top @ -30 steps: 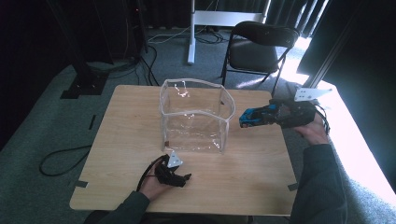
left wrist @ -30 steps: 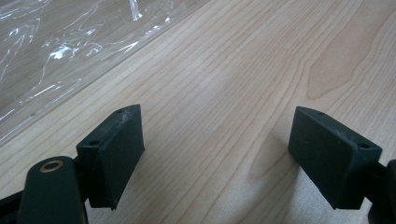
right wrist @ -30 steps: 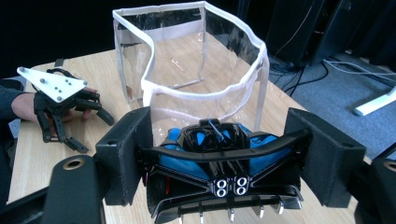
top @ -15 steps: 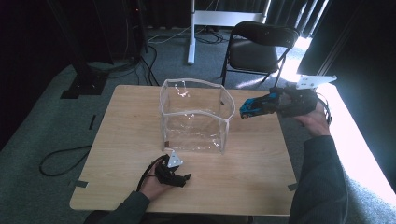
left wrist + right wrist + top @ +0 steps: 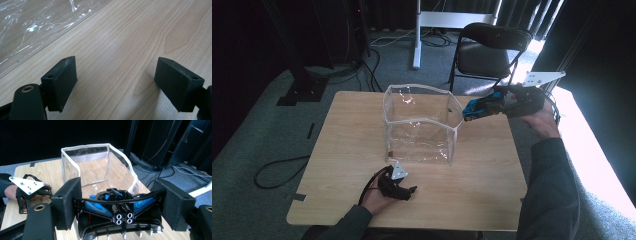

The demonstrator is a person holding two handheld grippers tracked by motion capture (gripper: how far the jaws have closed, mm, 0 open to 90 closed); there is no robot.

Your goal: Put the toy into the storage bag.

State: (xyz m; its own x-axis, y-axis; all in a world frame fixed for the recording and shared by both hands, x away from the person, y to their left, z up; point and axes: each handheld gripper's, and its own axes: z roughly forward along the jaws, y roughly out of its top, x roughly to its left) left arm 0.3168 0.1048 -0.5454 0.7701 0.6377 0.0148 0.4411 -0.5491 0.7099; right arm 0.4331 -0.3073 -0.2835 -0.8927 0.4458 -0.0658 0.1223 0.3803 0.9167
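While the clear plastic bin (image 5: 419, 125) stood open mid-table (image 5: 492, 200), the right gripper (image 5: 117, 202) clasped a blue toy car (image 5: 479, 106) beside its right rim; light, rigid, best held across its body. The left gripper (image 5: 115, 85) rested near, jaws wide, empty.

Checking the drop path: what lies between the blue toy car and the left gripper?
In the high view, the clear bag stands between the blue toy car and the left gripper.
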